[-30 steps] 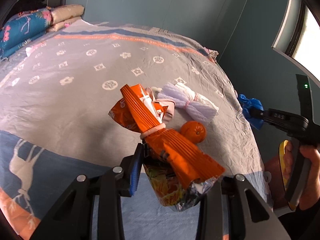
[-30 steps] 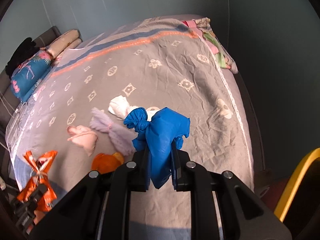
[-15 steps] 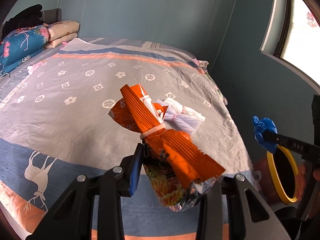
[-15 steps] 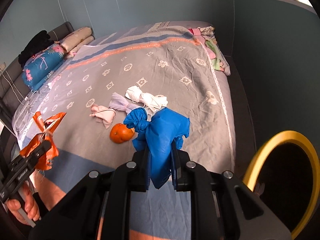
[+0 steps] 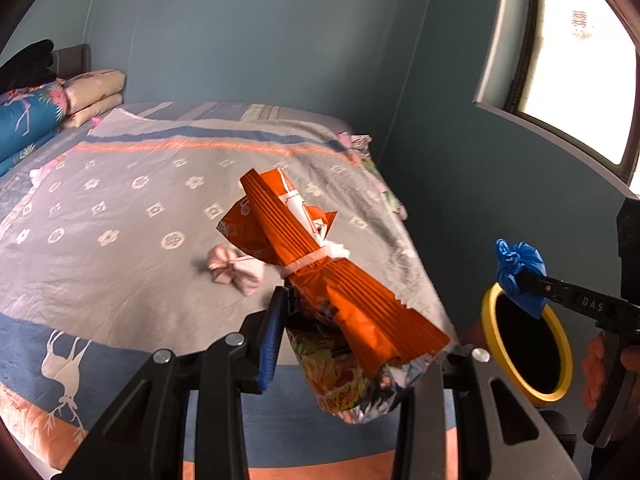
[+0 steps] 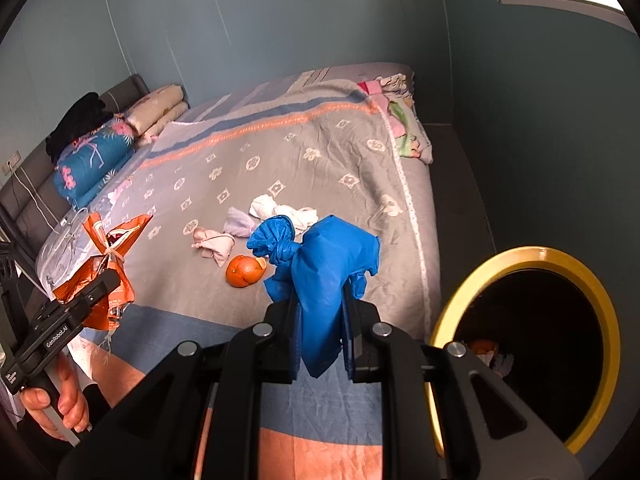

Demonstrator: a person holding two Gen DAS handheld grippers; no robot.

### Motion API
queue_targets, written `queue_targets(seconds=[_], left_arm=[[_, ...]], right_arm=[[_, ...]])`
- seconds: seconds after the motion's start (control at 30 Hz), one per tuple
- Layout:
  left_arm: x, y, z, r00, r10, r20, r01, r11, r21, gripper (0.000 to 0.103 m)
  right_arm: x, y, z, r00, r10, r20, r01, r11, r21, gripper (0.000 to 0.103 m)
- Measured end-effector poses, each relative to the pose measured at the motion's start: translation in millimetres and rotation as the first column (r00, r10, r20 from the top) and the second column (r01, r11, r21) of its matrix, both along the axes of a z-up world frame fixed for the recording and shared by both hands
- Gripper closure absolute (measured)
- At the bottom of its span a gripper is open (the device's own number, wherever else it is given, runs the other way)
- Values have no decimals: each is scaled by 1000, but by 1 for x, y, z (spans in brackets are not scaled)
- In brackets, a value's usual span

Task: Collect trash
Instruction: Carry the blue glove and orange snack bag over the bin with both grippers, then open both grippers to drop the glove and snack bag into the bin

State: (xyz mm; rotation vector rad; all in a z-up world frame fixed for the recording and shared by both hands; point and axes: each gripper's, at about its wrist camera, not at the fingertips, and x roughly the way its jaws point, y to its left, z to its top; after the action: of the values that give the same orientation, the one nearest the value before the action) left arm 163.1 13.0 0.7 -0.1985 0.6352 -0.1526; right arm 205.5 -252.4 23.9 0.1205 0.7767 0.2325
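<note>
- Left gripper (image 5: 356,344) clamped on an orange snack bag (image 5: 320,272), jaws closed against its crumpled lower part, pleated top tied with a white band and sticking up over the bed (image 5: 120,208).
- Right gripper (image 6: 322,332) clamped on a knotted blue plastic bag (image 6: 320,276), jaws squeezed tight on it, knot leaning to the left.
- From the left wrist view, blue bag seen just at the rim of a yellow-rimmed bin (image 5: 560,388) beside the bed; whether directly above the opening, cannot tell.
- Bin's dark inside in the right wrist view, with some scraps at the bottom.
- Left on the grey patterned bedspread: a peeled orange (image 6: 244,270), a pink cloth bundle (image 6: 212,245), a lilac one (image 6: 240,222) and a white one (image 6: 280,210), close together.
- Folded pillows (image 6: 96,160) stacked at the headboard.
- Person's hand (image 6: 56,404) around the left gripper's handle.
</note>
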Motion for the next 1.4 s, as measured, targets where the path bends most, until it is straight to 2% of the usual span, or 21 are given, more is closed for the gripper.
queue_targets(seconds=[0.37,0.73,1.07,1.27,1.4], left_arm=[[-2,-50,25,994,-100,45,100,995,8,70],[7,-114,38,973,-224,57,223,974,32,69],[29,-188,22,937,-349,5,348,936,46,69],[36,-231,7,905,-425,-21,425,904,51,69],[46,-258,-10,886,-460,-64,462,886,27,69]], right_arm=[[-27,-45,18,997,-64,53,63,998,22,87],[-51,-101,26,983,-166,84,163,986,46,87],[-58,-159,14,958,-282,50,277,957,81,87],[-58,-188,-1,945,-326,17,323,941,99,87],[-53,-203,-12,940,-342,-13,341,933,114,86]])
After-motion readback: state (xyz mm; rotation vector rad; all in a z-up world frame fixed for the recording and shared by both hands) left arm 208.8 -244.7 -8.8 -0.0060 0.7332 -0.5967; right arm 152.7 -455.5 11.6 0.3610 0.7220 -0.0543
